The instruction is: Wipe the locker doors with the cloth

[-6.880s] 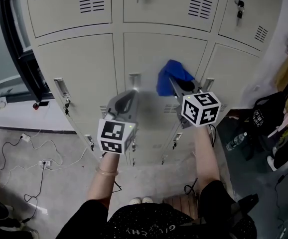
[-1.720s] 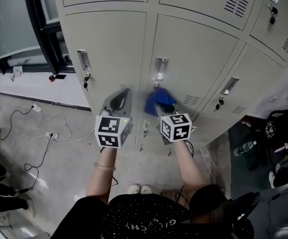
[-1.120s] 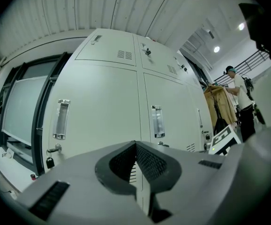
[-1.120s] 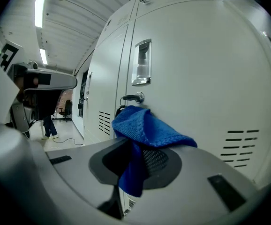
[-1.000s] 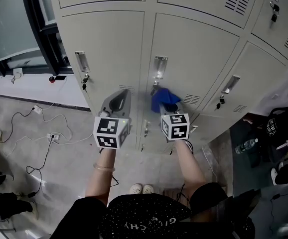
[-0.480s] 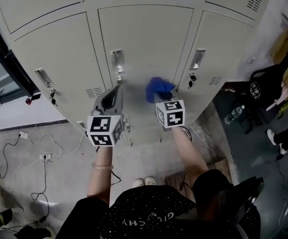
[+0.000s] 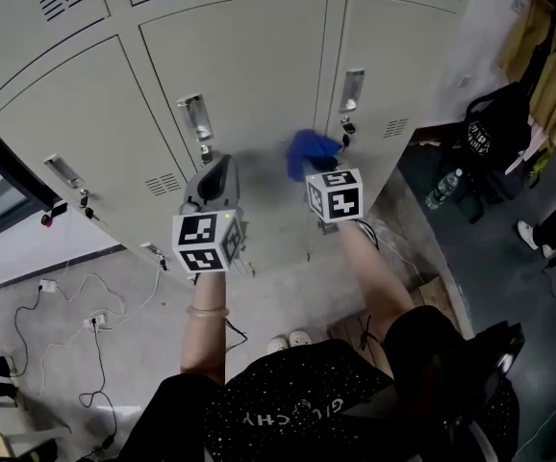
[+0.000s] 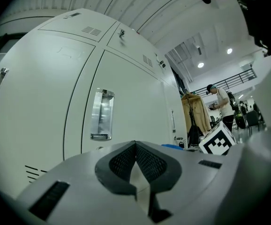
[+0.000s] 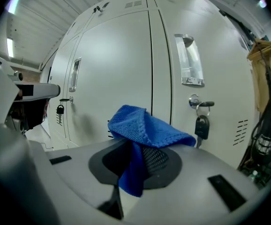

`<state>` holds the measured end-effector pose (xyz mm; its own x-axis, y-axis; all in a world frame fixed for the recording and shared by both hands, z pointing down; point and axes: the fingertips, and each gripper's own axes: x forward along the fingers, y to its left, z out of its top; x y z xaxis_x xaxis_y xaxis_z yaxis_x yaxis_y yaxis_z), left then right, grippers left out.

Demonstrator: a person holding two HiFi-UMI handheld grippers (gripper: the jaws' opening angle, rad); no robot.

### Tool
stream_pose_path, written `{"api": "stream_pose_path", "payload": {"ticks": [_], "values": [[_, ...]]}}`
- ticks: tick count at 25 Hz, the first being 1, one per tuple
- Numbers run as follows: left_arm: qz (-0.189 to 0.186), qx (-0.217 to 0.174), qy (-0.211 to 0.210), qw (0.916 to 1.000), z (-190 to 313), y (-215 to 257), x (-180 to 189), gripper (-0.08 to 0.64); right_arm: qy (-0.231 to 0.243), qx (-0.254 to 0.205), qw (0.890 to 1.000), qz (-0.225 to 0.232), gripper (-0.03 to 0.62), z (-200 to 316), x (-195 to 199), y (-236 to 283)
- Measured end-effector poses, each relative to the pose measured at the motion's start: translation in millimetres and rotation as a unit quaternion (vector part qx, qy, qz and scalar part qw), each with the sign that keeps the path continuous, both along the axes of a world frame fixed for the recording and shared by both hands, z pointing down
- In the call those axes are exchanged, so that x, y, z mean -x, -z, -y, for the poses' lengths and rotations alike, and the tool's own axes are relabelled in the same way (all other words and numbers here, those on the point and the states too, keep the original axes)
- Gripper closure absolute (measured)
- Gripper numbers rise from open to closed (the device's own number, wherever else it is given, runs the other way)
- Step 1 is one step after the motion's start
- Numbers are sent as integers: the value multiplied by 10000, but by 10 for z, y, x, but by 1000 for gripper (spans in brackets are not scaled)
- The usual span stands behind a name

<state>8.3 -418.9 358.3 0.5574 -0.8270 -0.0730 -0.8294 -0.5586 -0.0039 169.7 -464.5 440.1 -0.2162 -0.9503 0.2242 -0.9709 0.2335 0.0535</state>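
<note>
— Cloth first: where does it sit?
— The blue terry cloth is pinched in the right gripper. The jaws are clenched on a fold that hangs down between them. The rest bunches up over their tips, toward the pale grey metal locker doors.
— Touching the metal?
— I cannot tell. The head view shows the cloth against the doors but not whether they meet. It is near the silver key dangling from a lock, just left of it.
— And the other tool?
— The left gripper is pressed closed with nothing between its jaws. It is farther left of that key than the cloth and well apart from it. It points at the door to the left of the keyed one.
</note>
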Motion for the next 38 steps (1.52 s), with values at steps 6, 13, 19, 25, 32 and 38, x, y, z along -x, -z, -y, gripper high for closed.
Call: {"api": "stream_pose_path", "payload": {"ticks": [6, 13, 19, 25, 32, 38], "values": [[31, -18, -123, 9999, -31, 12, -86, 554, -12, 71, 10000, -22, 532, 2, 20, -14], [111, -7, -128, 9999, -108, 4, -77, 554, -28, 128, 9999, 27, 532, -31, 16, -17], [179, -23, -142, 9997, -131, -7, -98, 554, 126, -233, 9988, 419, 532, -140, 125, 267], [159, -178, -109, 9997, -196, 121, -94, 554, 474, -876, 9896, 1037, 532, -397, 316, 767], [82, -403, 179, 9990, -291, 232, -16, 554, 741, -1400, 9853, 639, 534, -815, 582, 992], [79, -641, 386, 9972, -390, 330, 34, 554, 824, -1552, 9831, 516, 534, -986, 727, 977]]}}
